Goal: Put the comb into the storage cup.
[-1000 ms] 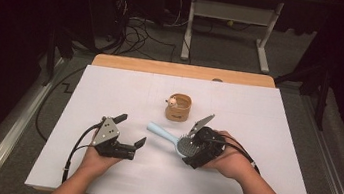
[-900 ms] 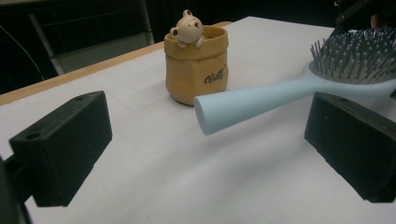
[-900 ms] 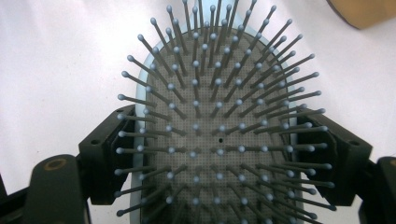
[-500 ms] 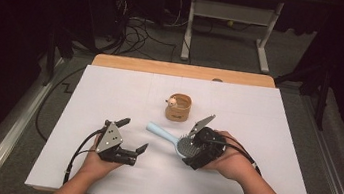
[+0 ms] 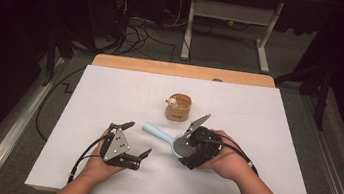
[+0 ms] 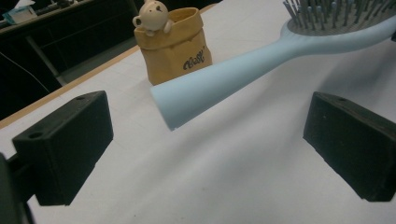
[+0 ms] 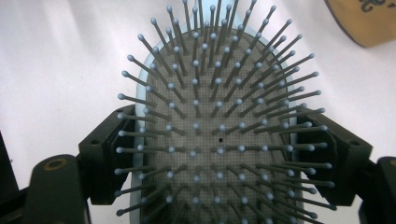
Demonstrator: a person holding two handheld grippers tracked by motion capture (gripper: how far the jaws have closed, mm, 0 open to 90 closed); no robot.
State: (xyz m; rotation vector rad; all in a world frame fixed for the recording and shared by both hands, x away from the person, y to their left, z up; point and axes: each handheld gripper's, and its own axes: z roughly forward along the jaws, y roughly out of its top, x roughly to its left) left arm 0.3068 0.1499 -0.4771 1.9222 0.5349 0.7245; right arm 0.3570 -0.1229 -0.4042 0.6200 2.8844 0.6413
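Note:
A light blue hairbrush [image 5: 158, 132] is at the middle of the white table, bristles up and handle pointing left. My right gripper [image 5: 188, 151] is shut on its head; in the right gripper view the black jaws press both sides of the bristled head [image 7: 210, 93]. My left gripper [image 5: 138, 138] stands open just left of the handle's end. In the left gripper view the handle [image 6: 219, 84] points at me, a little beyond the wide-apart pads [image 6: 65, 144], not between them.
A small tan bag-shaped holder [image 5: 178, 108] with a little bear figure [image 6: 152, 16] stands behind the brush. The white sheet [image 5: 268, 119] covers the table, with a wooden edge [image 5: 183, 71] at the far side. Cables and a stand's legs are on the floor beyond.
My left gripper has crept a little to the right, toward the handle's end, and nearer the front edge. The right gripper and the brush have stayed put.

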